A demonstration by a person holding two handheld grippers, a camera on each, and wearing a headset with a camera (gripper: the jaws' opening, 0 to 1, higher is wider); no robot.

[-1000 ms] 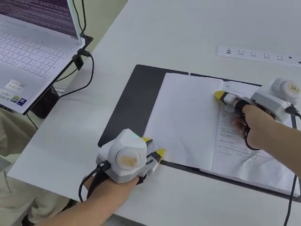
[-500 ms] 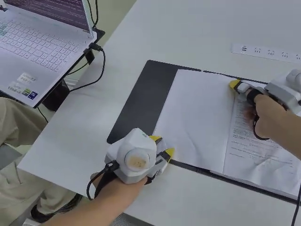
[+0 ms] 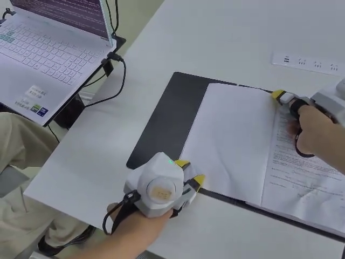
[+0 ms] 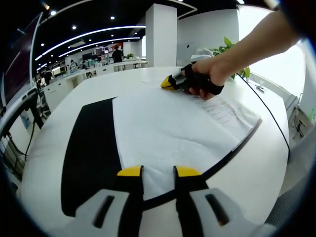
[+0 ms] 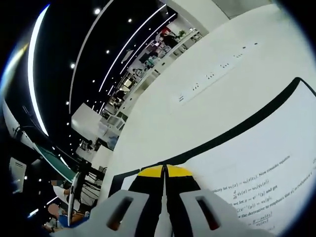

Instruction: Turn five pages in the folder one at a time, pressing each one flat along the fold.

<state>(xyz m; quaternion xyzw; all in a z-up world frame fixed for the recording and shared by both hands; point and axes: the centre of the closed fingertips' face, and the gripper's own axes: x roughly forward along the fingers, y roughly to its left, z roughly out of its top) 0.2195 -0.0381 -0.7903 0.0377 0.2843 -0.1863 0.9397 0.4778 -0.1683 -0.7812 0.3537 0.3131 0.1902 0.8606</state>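
Folder point(image 3: 161, 116) lies open on the white table point(image 3: 215, 38). Its black cover is on the left, a blank turned page point(image 3: 232, 140) is in the middle, and a printed page point(image 3: 302, 172) is on the right. My right gripper point(image 3: 278, 95) has its jaws pressed tight together with nothing between them. Its tips rest on the fold at the folder's far edge. A second ago it sat nearer to me along that fold, so it has slid away. My left gripper point(image 3: 190, 171) has stayed at the blank page's near edge, jaws a little apart over the paper's border. The laptop point(image 3: 48, 59) and power strip point(image 3: 307, 63) sit well apart from the folder.
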